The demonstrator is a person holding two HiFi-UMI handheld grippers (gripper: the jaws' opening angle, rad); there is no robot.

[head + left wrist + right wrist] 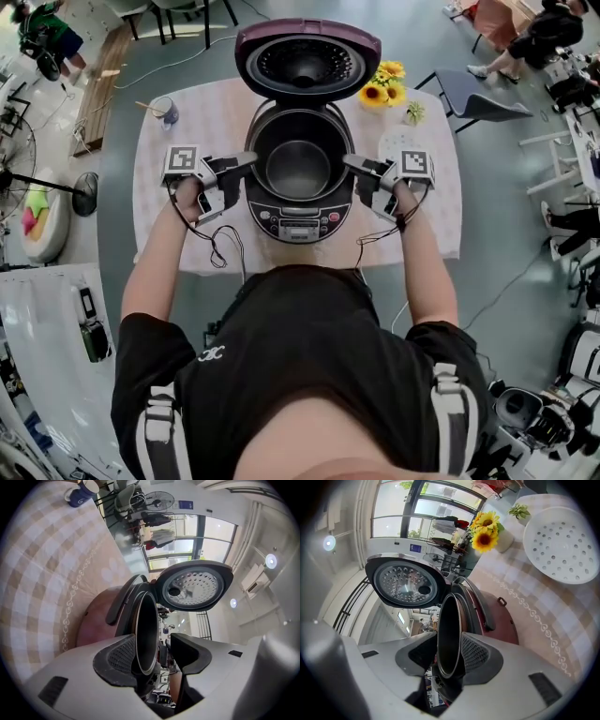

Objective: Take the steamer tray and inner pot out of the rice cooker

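The dark red rice cooker (298,223) stands mid-table with its lid (307,58) swung up at the back. The dark inner pot (298,171) sits inside it. My left gripper (246,161) straddles the pot's left rim (145,630): the outer pad (119,656) lies against the rim, and a gap shows to the inner jaw. My right gripper (352,163) is shut on the pot's right rim (449,634), with a pad close on each side of it. The white perforated steamer tray (401,142) lies on the cloth right of the cooker, also visible in the right gripper view (562,545).
The checked tablecloth (216,112) covers the table. A vase of sunflowers (382,86) and a small plant (413,112) stand at the back right. A blue-and-white cup (167,111) stands at the back left. Chairs, a fan and people surround the table.
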